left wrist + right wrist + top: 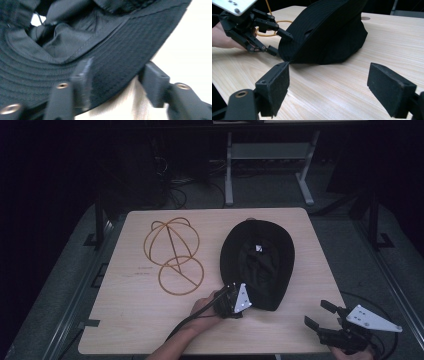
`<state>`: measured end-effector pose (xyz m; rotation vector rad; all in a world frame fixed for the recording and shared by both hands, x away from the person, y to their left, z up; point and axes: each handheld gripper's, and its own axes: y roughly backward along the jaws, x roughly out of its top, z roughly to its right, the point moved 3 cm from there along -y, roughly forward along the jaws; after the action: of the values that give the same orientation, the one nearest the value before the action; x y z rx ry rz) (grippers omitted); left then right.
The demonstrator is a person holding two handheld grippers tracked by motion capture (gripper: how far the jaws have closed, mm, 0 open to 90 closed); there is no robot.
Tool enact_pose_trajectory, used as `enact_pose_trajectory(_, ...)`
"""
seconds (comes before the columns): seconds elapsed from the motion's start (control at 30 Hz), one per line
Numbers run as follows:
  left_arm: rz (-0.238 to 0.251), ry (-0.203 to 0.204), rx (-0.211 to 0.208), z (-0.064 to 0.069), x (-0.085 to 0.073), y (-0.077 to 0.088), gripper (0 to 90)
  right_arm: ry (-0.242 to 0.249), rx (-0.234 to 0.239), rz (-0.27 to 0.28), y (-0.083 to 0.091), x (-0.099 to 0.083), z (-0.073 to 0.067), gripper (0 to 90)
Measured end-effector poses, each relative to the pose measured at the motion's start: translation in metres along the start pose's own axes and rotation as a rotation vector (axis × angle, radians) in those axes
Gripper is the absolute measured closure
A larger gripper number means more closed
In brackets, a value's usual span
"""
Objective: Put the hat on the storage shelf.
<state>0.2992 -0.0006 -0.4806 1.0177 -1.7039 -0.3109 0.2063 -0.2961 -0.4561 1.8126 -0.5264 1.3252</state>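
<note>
While the black hat lies crown-down on the counter, the left gripper sits at its near brim.

The counter carries the hat toward its right half; left of the hat, well apart, lies an orange wire frame; the left gripper has one jaw over the hat's brim and one under it, part-open, pads not visibly pressing; right of the hat's near edge, apart from it, the right gripper hovers with jaws wide and nothing between them.
</note>
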Motion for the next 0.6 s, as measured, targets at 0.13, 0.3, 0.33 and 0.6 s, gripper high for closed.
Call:
enact_pose_trajectory(0.13, 0.015, -0.041, 0.007, -0.001, 0.005, 0.004, 65.2, 0.008, 0.001, -0.011, -0.002, 0.001, 0.001, 17.6)
enact_pose_trajectory(0.3, 0.036, -0.084, 0.015, -0.003, 0.013, 0.008, 80.0, 0.01, 0.009, -0.025, -0.007, 0.001, 0.001, 17.6)
enact_pose_trajectory(0.33, 0.034, -0.096, 0.017, -0.004, 0.014, 0.009, 82.8, 0.009, 0.013, -0.032, -0.008, 0.001, 0.001, 17.6)
enact_pose_trajectory(0.6, 0.075, -0.119, -0.008, -0.002, 0.016, 0.022, 86.8, 0.026, 0.04, -0.079, -0.022, 0.006, 0.006, 19.5)
